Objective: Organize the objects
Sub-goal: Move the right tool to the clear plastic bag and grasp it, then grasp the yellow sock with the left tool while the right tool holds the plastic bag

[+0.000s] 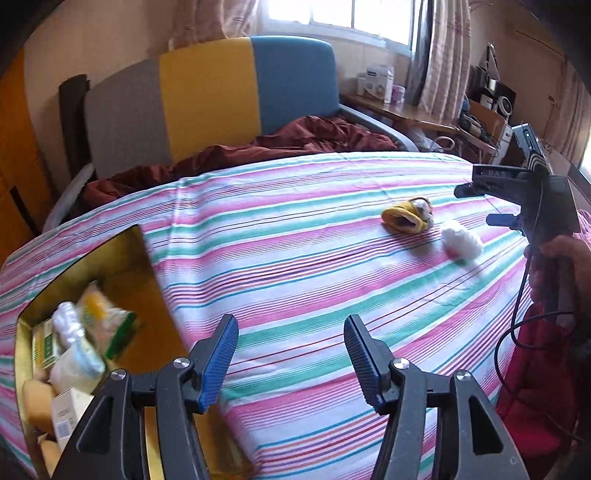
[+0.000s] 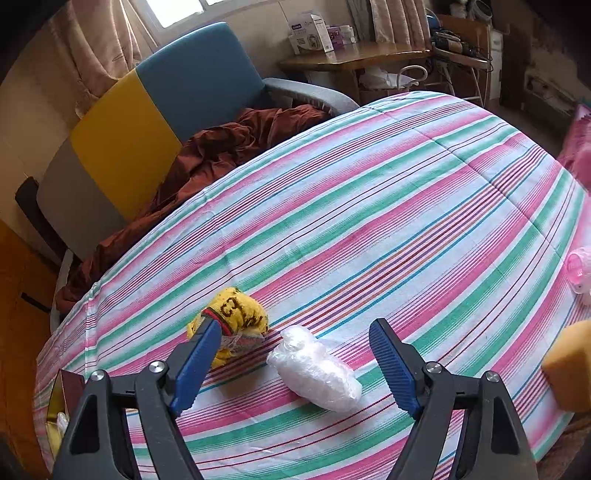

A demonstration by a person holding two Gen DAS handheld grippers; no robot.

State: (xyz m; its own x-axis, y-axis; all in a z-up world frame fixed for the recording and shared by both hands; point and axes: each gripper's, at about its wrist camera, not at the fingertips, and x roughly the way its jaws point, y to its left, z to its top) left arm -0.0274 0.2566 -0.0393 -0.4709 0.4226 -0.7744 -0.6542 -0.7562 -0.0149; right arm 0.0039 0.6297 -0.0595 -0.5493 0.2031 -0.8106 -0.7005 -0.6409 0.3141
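Right gripper [image 2: 301, 363]: we hold it wide, empty, around the white plastic bundle [image 2: 316, 373].
Left gripper [image 1: 291, 354]: half-open, empty.
Bundle: likely light, soft, slippery; we grip its middle.

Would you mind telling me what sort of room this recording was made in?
Most likely a bedroom in a home: a striped bedsheet covers a wide surface, a padded headboard stands behind it, and curtains hang by a window.

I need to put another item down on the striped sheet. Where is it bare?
Bare: the wide striped sheet beyond the yellow sock and white bundle, toward the red blanket. Crowded: the gold box.
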